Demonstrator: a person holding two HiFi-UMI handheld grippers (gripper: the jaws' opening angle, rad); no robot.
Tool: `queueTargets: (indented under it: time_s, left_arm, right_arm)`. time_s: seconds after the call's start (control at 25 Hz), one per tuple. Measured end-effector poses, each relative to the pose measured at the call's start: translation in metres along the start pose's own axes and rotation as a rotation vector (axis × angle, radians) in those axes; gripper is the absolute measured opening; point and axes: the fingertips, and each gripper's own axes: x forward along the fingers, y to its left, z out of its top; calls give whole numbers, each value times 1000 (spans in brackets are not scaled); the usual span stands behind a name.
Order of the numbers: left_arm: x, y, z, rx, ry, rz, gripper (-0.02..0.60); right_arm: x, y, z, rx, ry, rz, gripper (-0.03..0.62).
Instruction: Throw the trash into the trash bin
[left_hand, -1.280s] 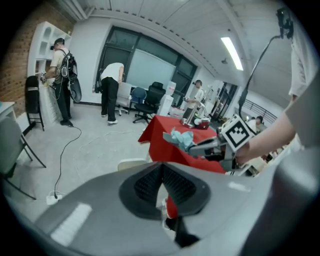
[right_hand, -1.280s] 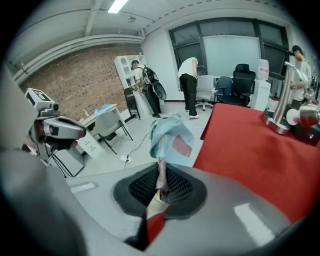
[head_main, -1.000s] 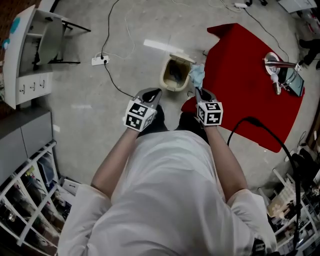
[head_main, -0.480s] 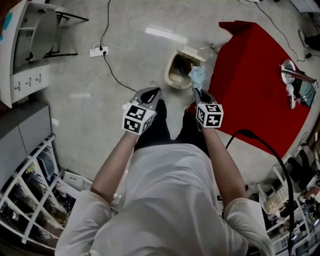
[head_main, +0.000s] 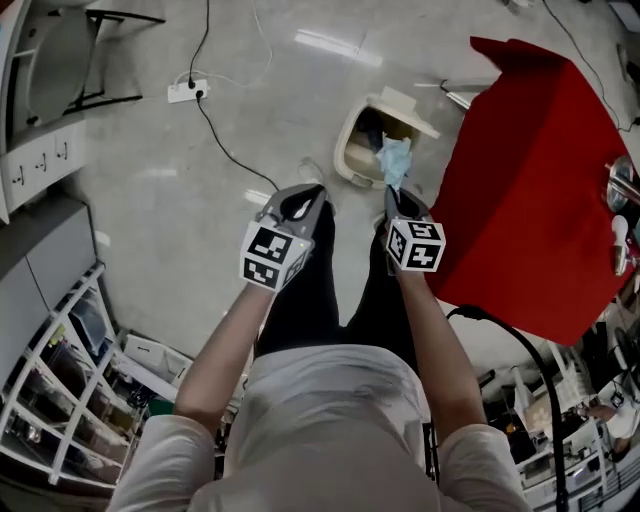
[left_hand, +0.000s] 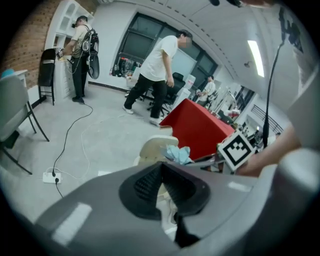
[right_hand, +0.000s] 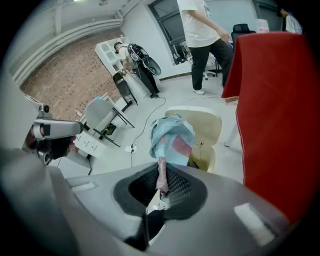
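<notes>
Plainly, the right gripper (head_main: 392, 191) is clamped on the trash (head_main: 394, 158), a crumpled pale blue wad with a pinkish patch. It may be tissue, but the view is too poor to be sure. The pads (right_hand: 172, 186) pinch only a thin twisted tail of it, so the bulk stands out past the jaw tips, likely free to drop once the jaws part. Seen from the head view, the wad lies over the near rim of the trash bin (head_main: 346, 150), which suggests it is being lined up with the mouth. The cream bin stands on the floor (head_main: 200, 210), just beside the edge of the red-covered table (head_main: 530, 180), with its dark mouth turned toward the person. The left gripper (head_main: 306, 196) has its jaws pressed together on nothing. It sits level with the right one but off to the bin's side, seemingly just kept out of the way.
</notes>
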Motion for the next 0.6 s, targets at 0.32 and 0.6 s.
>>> queueTargets:
  time_s: [0.32,0.6]
  left_arm:
    - [56,11,-58,15,77,-47,5]
    - [83,21,-83,6,95,-71,5]
  right_arm:
    - [89,-30,-38,41,63,-25,15]
    - [131,-53,-65,70,111,-69,116]
